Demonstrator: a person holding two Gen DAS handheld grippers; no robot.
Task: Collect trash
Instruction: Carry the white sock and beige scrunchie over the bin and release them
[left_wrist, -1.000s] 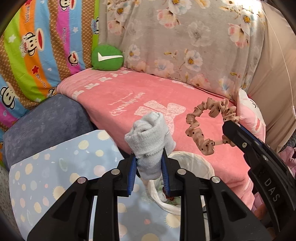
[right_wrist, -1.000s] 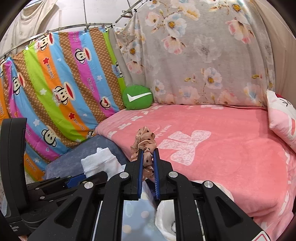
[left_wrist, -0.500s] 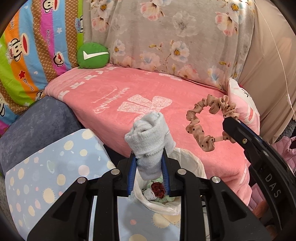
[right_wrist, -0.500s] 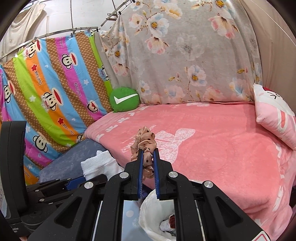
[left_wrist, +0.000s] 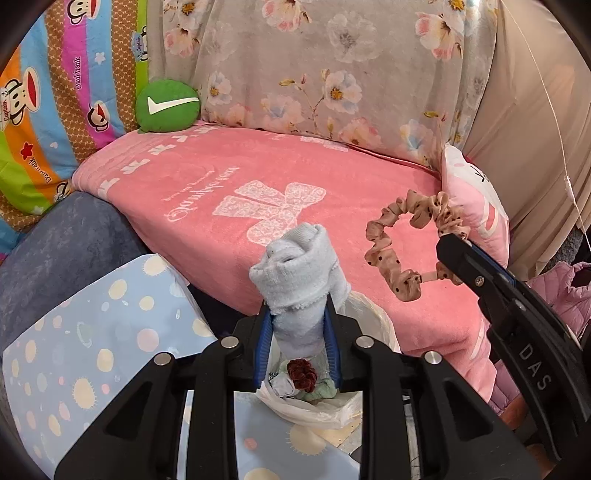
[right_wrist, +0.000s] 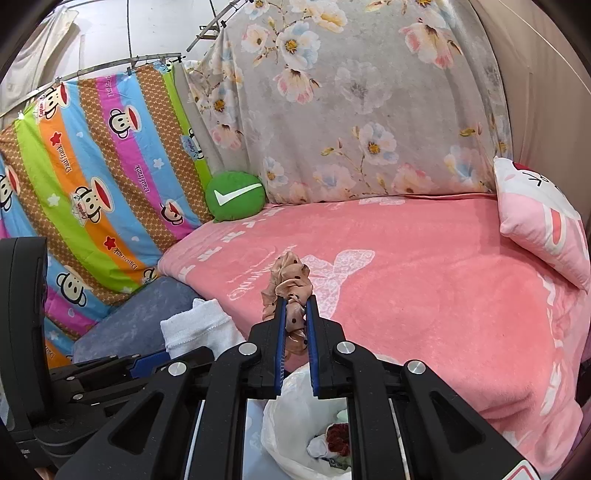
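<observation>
Both grippers have swung in over the bin in the last second. The white-lined trash bin (left_wrist: 365, 402), which was only peeking out from behind the left gripper (left_wrist: 298, 347) a moment ago, now sits right beneath it, and its contents are showing: a dark red scrunchie (left_wrist: 302, 373) and some pale crumpled bits. The bed (left_wrist: 221, 192) has slid back in both views, so the hands have come away from it and toward the bin.

The left gripper's jaws are pinched on a rolled white sock (left_wrist: 299, 277), which stands upright above the bin's mouth. The right gripper (right_wrist: 295, 332) has its jaws pressed on a beige dotted scrunchie (right_wrist: 286, 284), the loop hanging free in the air just beside the sock and a little past the bin's rim.

To my eye, the carrying is done and the drop is next. The sock looks lined up well enough to fall straight in. The beige scrunchie looks as if it needs to come in a touch more over the opening, or it may land on the bed's edge.
</observation>
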